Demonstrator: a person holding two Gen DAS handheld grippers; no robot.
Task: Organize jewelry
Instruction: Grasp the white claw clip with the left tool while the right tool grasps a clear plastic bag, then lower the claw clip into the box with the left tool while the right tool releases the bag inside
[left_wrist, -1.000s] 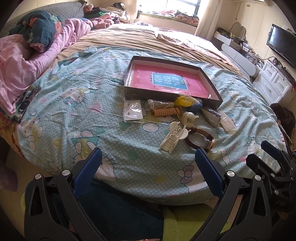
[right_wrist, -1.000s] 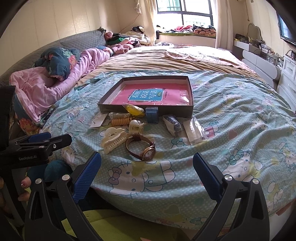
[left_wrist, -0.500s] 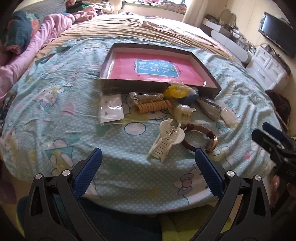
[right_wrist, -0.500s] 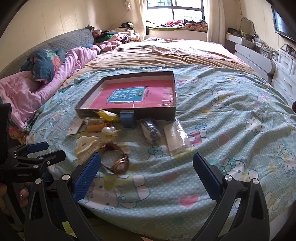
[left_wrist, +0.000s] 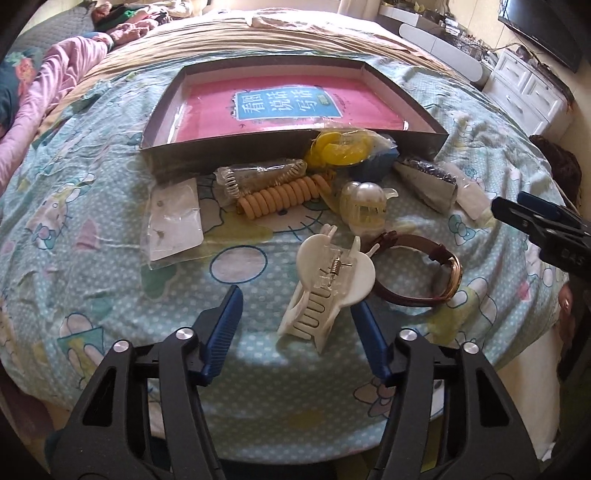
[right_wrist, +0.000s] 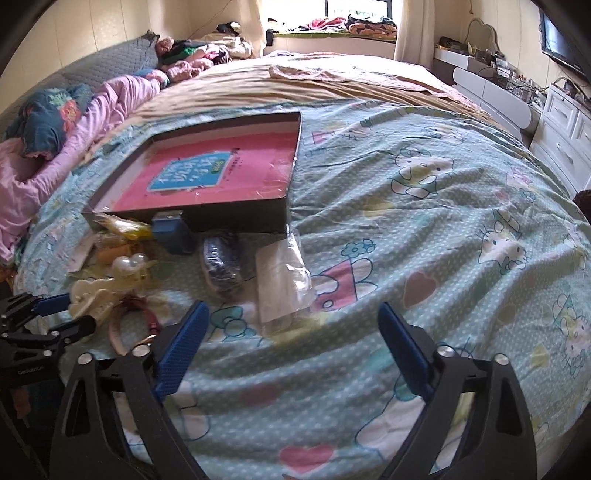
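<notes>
We have brought both grippers down and in toward the pile at the bed's near edge; vs. a second ago the items sit much larger in both wrist views. The L gripper (left_wrist: 297, 326) has just been closing: its jaws are now part-spread, about half the earlier gap, and the white claw clip (left_wrist: 328, 286) lies between the fingers, but the pads do not yet press on it, so nothing is held. The R gripper (right_wrist: 291, 347) has also begun closing, only slightly; jaws remain wide, w/ bare bedspread (right_wrist: 424, 229) between them and a clear packet (right_wrist: 282, 280) just ahead. The watch (left_wrist: 421, 273) lies touching the clip's right side, and the pearl clip (left_wrist: 364, 206) sits just behind. The tray (left_wrist: 295, 146) is beyond the pile and holds no jewelry, only its pink liner; all items are still outside it. Meaning for the task: sorting has not begun; we judge the L side is committing to the first pick (claw clip), and the R side is likely lining up on the packet. Risk: the closing L jaw may nudge the watch strap.
</notes>
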